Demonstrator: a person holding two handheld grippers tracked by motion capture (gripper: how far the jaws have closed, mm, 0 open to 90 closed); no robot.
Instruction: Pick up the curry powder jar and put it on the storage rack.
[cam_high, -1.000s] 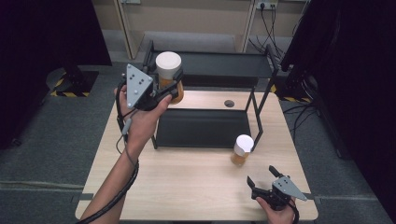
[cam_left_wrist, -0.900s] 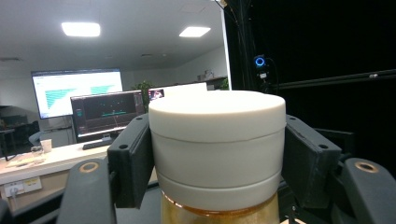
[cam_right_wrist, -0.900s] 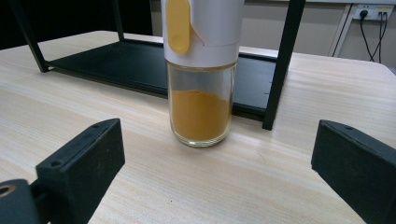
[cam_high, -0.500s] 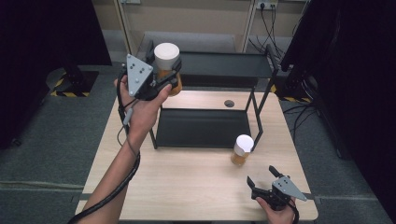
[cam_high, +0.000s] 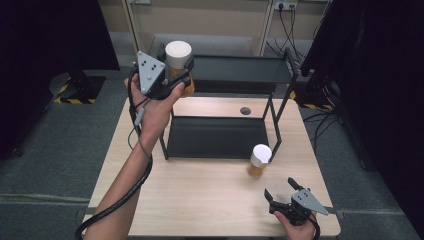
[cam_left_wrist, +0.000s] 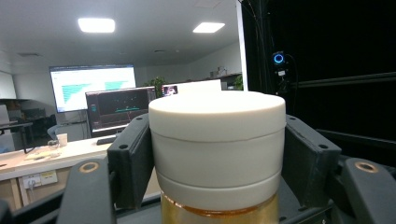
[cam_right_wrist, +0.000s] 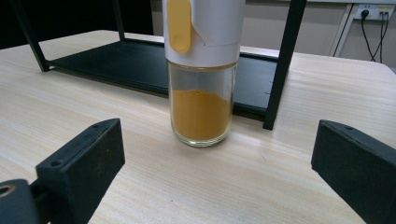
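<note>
Rack post (cam_right_wrist: 279, 65) just beside standing spice jar (cam_right_wrist: 201, 74)

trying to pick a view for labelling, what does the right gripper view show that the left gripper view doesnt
Right gripper view: a jar of orange powder standing on the wooden table, apart from the right gripper, whose jaws are wide open, with the black rack behind it.

Left gripper view: the left gripper shut on a second jar's white lid, lifted, with office screens behind.

Both: a white-lidded jar with yellowish contents between black jaws.
</note>
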